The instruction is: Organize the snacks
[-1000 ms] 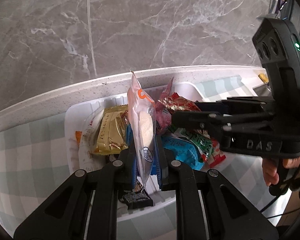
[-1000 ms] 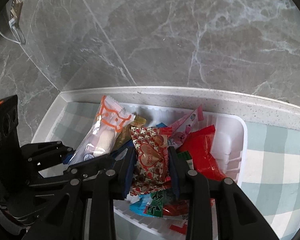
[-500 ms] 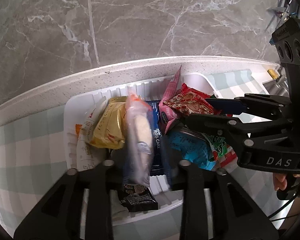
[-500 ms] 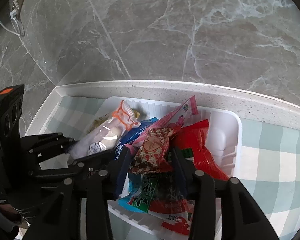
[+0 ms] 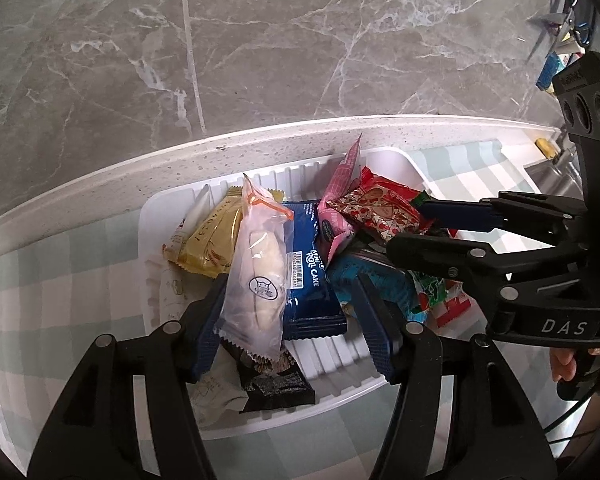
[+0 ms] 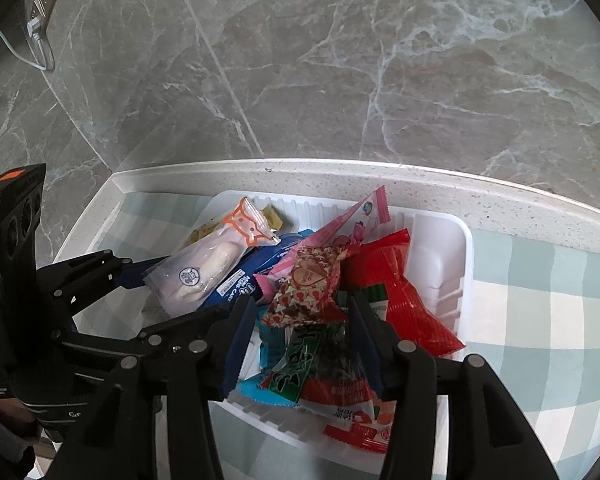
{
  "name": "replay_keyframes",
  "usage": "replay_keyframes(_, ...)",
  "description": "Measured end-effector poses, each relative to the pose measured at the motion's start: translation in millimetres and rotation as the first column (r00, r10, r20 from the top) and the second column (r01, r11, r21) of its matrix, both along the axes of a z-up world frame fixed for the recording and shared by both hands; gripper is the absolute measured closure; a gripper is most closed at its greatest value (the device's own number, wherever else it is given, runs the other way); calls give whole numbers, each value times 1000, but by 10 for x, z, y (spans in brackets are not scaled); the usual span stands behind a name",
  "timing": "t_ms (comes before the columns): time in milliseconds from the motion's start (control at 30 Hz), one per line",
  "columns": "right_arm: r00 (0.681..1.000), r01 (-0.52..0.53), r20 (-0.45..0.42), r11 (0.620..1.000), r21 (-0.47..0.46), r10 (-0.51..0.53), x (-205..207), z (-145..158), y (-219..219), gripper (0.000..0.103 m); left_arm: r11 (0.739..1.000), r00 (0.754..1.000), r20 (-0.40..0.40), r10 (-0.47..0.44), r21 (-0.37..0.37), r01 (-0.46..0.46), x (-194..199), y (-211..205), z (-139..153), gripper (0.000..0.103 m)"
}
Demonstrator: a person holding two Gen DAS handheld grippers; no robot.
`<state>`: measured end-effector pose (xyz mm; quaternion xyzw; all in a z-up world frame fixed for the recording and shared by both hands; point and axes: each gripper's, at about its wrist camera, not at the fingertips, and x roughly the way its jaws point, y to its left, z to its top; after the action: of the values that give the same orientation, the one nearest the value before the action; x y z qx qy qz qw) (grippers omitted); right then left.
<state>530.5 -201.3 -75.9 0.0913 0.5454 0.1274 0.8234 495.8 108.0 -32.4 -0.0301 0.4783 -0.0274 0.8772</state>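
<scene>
A white ribbed tray holds a heap of snack packets. My left gripper is open just above it. A clear packet with an orange seal and a pale bun lies loose between its fingers on a blue roll cake packet. My right gripper is open over the tray's right half. A red heart-patterned packet lies loose on the pile between its fingers. The right gripper also shows in the left wrist view.
Other packets fill the tray: yellow, pink, red, green, black. The tray sits on a green checked cloth against a speckled white ledge and a grey marble wall.
Both grippers have opened. The left one let go of the clear bun packet and the right one let go of the heart packet; both packets dropped onto the pile.
</scene>
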Motion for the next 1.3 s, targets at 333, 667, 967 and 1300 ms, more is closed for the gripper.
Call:
replay_keyframes(333,1000,5,25,1000,10,-5,-109,133,-28,47,1000,1000,10,12,-6,-12,-94,31,84,42)
replay_keyframes(667,999,19,33,1000,12,-20,-278,226,-55,44,999,999,9,31,-20,-31,-249,52,187,38)
replay_keyframes(967,998,33,49,999,19,-34,-456,376,-60,43,999,999,16,31,-20,-30,-411,5,298,38)
replay_keyframes(1300,996,63,63,997,38,-65,-775,531,-98,40,999,999,34,37,-6,-37,-731,-99,425,30)
